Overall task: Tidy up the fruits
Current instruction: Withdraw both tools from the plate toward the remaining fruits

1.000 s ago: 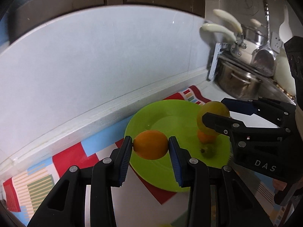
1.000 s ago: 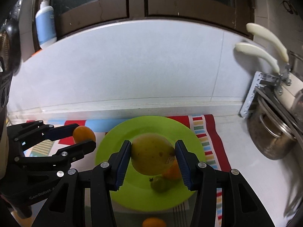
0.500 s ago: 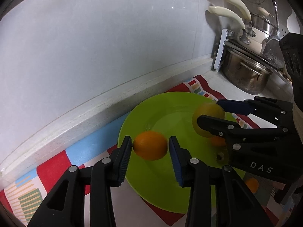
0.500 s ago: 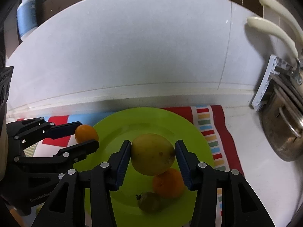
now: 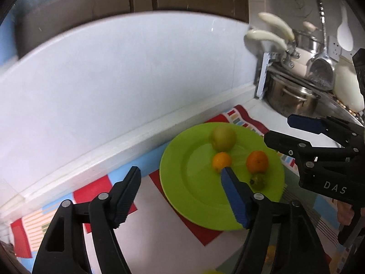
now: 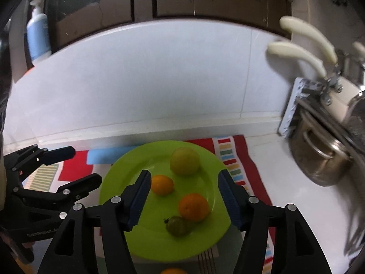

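A green plate [image 5: 196,196] [image 6: 127,239] lies on a striped mat. On it are a yellow-green round fruit [image 5: 223,137] [image 6: 184,161], a small orange [image 5: 220,161] [image 6: 162,184], a bigger orange [image 5: 257,161] [image 6: 194,207] and a small dark green fruit [image 5: 258,180] [image 6: 177,226]. My left gripper [image 5: 181,173] [image 6: 78,164] is open and empty, at the plate's left side. My right gripper [image 6: 184,180] [image 5: 282,130] is open and empty, above the plate's right side.
A steel pot [image 5: 289,100] [image 6: 319,159] and hanging utensils stand at the right by the wall. A blue bottle [image 6: 37,38] stands on the ledge at the back left. Another orange fruit [image 6: 173,271] lies on the mat in front of the plate.
Both grippers opened and pulled back. The small orange left my left gripper and the yellow-green fruit left my right gripper; both now lie on the plate.
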Demonstrator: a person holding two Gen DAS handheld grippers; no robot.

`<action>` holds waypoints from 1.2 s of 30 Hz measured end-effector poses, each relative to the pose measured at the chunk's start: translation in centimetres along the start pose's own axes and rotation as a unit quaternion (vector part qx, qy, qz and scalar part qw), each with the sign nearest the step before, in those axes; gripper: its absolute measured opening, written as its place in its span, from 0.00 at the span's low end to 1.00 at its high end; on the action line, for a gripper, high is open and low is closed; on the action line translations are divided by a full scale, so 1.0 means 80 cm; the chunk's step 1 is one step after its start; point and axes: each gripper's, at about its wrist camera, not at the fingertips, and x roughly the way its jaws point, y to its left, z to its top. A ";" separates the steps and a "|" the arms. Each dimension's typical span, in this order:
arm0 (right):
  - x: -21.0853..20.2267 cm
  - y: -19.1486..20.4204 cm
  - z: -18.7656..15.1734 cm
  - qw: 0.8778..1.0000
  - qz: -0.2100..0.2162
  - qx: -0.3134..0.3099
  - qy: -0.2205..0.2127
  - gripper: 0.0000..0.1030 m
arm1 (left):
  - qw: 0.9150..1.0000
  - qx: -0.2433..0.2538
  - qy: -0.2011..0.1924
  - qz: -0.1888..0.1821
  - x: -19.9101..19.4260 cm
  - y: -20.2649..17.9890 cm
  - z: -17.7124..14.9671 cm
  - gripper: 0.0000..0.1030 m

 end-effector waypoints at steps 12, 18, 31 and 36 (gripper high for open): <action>-0.099 0.025 -0.020 0.999 -0.005 0.003 -0.036 0.67 | 0.999 -0.012 -0.033 0.021 -0.100 -0.002 -0.024 0.83; -0.136 0.039 -0.035 0.999 -0.018 -0.001 -0.046 0.67 | 0.999 -0.010 -0.043 0.026 -0.141 -0.002 -0.045 0.84; -0.204 0.056 -0.087 0.998 -0.027 -0.001 -0.055 0.67 | 0.999 0.006 -0.052 -0.015 -0.188 -0.023 -0.100 0.84; -0.218 0.061 -0.110 0.998 -0.035 -0.005 -0.053 0.67 | 0.996 0.041 -0.068 -0.026 -0.199 -0.036 -0.121 0.83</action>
